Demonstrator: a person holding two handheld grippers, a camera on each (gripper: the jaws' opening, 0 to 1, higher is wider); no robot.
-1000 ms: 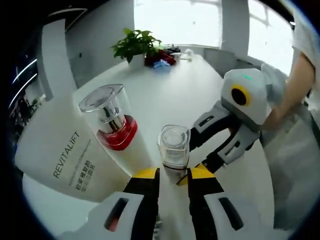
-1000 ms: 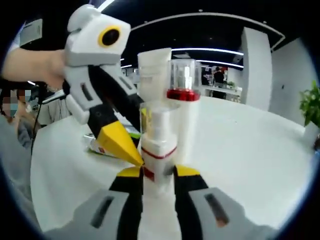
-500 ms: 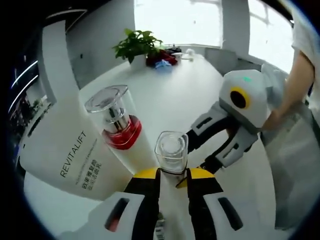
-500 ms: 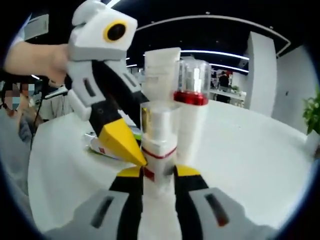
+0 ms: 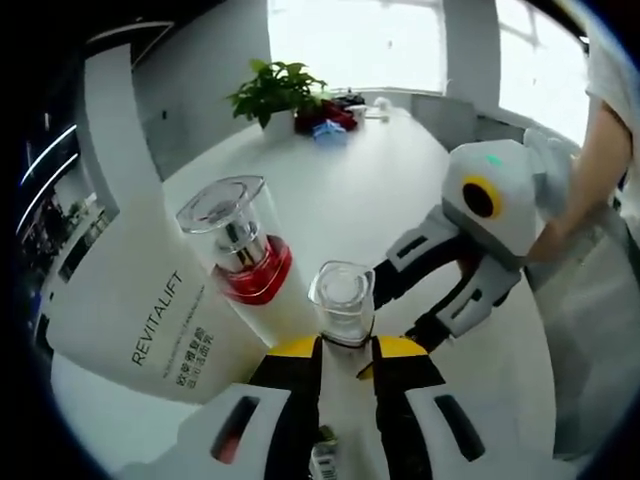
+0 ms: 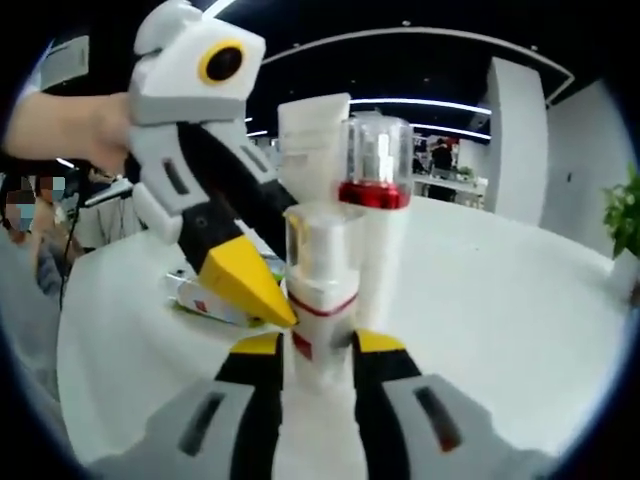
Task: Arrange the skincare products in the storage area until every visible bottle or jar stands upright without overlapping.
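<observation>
Standing upright between both tongs, pump bottle [image 6: 318, 300], right tongs [image 6: 318, 345] and left tongs [image 5: 345, 345] apparently clamping it

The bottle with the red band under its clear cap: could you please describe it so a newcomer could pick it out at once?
On the white table, look just beyond the two yellow-tipped grippers, which meet at a smaller pump bottle. The red-banded bottle stands between that and the big white REVITALIFT tube. It alone has a glossy red collar and a silver pump under a clear cap.
</observation>
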